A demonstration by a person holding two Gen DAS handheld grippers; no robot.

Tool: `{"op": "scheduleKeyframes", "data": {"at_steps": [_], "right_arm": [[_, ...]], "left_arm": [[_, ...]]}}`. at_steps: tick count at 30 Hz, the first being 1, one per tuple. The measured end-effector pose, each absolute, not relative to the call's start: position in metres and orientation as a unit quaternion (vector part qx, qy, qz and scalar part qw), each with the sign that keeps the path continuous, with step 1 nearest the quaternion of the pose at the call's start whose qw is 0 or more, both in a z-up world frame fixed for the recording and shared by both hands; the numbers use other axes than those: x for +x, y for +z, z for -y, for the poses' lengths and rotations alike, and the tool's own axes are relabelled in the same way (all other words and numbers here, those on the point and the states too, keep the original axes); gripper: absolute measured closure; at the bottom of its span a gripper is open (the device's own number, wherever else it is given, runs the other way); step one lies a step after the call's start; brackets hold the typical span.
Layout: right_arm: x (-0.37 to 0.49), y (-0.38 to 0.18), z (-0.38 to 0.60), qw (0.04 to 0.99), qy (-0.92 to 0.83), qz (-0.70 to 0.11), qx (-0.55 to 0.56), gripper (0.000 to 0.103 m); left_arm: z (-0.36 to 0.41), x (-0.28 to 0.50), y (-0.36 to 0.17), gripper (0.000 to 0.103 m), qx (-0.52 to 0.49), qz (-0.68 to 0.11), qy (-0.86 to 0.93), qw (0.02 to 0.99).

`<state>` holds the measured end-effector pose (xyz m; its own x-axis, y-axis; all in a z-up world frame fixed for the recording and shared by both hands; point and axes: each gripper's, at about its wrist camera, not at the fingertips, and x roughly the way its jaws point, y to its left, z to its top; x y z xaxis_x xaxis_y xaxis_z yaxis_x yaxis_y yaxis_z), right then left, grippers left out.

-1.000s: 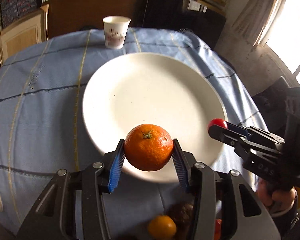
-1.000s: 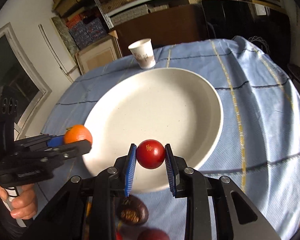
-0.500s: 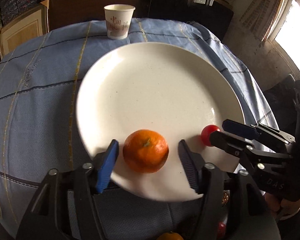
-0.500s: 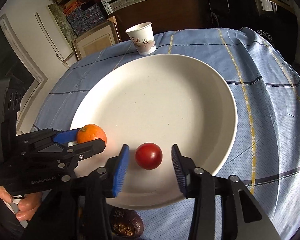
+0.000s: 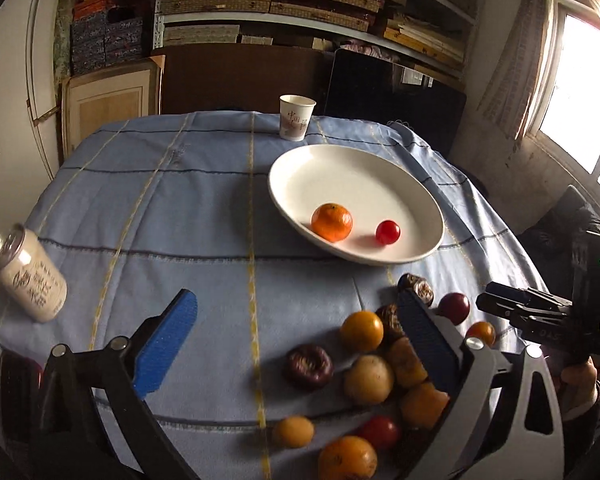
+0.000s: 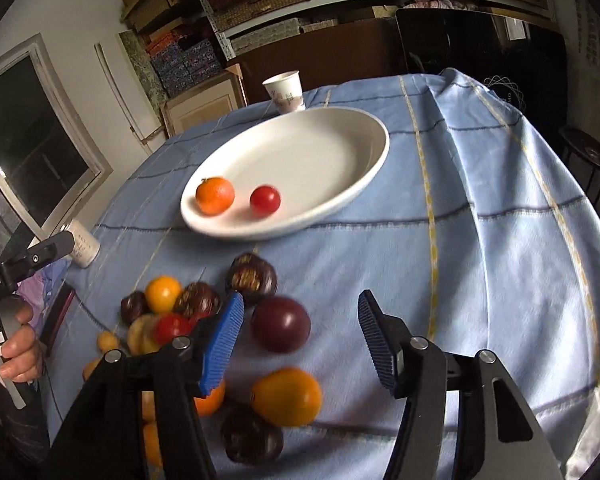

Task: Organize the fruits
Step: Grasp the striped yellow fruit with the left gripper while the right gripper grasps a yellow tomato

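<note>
Fruits [image 6: 204,332] lie heaped on the surface [image 5: 180,208] below us, two already on the plate [image 5: 380,168]. Our left gripper [image 5: 296,336] and right gripper [image 6: 300,332] have just been opening, fingers spread, nothing between. Round, light, bruisable: we'd pinch across the middle, gently.

Glossy ceramic plate [image 5: 428,200]; woven cloth tablecloth [image 5: 160,208].

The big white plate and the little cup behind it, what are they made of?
The plate looks like glazed ceramic: smooth, white, softly shiny, with a thick rounded rim. It could be melamine. The cup looks like paper: thin matte walls, a rolled lip and printed writing on its side.
</note>
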<state>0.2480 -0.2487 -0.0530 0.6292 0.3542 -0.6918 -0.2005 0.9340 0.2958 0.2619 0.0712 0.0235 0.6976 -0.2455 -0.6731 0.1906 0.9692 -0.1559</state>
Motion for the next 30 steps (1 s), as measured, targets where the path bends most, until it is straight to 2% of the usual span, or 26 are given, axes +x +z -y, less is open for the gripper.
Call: {"op": "scheduleKeyframes", "data": {"at_steps": [6,16,24,30], "right_arm": [[0.217,-0.063,0.240,0.896,0.161,-0.400,0.102,0.043],[0.221,-0.073,0.226,0.893,0.140,-0.423,0.058,0.043],[0.224,-0.078,0.233,0.886,0.139,-0.435,0.081,0.063],[0.222,-0.071,0.246,0.891,0.142,-0.413,0.121,0.063]], "left_arm": [[-0.089,0.232,-0.003,0.005,-0.071,-0.386,-0.111,0.913],[-0.069,0.211,-0.018,0.005,-0.016,-0.393,-0.139,0.909],[-0.061,0.207,-0.016,0.005,-0.003,-0.392,-0.169,0.904],[-0.046,0.193,-0.016,0.006,0.025,-0.388,-0.233,0.891]]}}
